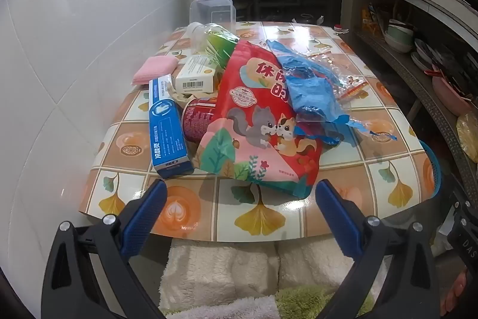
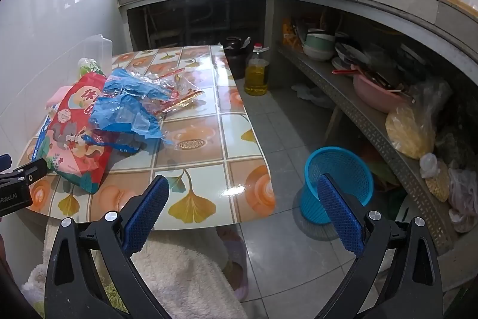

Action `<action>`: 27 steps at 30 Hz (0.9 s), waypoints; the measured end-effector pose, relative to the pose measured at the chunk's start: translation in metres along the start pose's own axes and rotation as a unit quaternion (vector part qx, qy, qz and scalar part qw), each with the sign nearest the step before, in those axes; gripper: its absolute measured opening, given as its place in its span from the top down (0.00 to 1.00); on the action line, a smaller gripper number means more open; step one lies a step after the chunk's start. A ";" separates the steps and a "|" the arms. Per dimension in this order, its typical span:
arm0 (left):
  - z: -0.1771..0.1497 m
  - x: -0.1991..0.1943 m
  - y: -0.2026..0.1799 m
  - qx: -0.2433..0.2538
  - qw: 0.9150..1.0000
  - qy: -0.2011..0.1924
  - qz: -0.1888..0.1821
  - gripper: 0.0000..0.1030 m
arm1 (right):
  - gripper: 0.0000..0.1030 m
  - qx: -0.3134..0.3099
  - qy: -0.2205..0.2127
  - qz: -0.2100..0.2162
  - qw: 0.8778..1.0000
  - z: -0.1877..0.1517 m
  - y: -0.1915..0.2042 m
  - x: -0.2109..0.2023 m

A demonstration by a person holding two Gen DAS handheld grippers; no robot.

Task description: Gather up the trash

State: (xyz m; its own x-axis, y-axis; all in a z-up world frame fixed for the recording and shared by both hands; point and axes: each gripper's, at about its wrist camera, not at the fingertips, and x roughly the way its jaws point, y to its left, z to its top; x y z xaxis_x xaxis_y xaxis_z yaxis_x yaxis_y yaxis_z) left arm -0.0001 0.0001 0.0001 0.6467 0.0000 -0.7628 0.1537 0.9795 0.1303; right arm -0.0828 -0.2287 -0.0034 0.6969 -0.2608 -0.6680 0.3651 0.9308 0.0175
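A pile of trash lies on the tiled table [image 1: 269, 217]: a red squirrel snack bag [image 1: 257, 121], a crumpled blue plastic bag [image 1: 310, 88], a blue box [image 1: 167, 130], a red can [image 1: 197, 118], a white box [image 1: 195, 78] and a green-label bottle [image 1: 215, 41]. My left gripper [image 1: 239, 190] is open and empty, just short of the snack bag. My right gripper [image 2: 243, 184] is open and empty over the table's near right corner. A blue mesh bin [image 2: 337, 184] stands on the floor, right of the table. The snack bag [image 2: 77, 139] and blue bag [image 2: 128, 106] lie to the right gripper's left.
A pink sponge [image 1: 155, 69] and a clear plastic container [image 1: 213, 9] sit at the table's far left. An oil bottle [image 2: 256, 73] stands on the floor beyond the table. Shelves with bowls [image 2: 319, 45] and bags run along the right. A fluffy white cloth [image 1: 239, 268] is below.
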 end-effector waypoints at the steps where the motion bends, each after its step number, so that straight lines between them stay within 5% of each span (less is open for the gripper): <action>1: 0.000 0.000 0.000 0.001 1.000 0.002 0.000 0.05 | 0.08 0.000 0.001 0.000 1.000 0.000 0.000 0.000; 27: 0.000 0.000 0.000 -0.001 1.000 0.002 -0.002 0.05 | 0.08 -0.001 0.000 -0.001 1.000 0.000 0.000 0.001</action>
State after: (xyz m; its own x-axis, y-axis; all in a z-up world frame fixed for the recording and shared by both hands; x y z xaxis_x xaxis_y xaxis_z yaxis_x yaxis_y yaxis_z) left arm 0.0001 0.0001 0.0000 0.6430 -0.0033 -0.7659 0.1544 0.9800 0.1254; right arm -0.0821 -0.2288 -0.0038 0.6957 -0.2621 -0.6688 0.3648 0.9310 0.0146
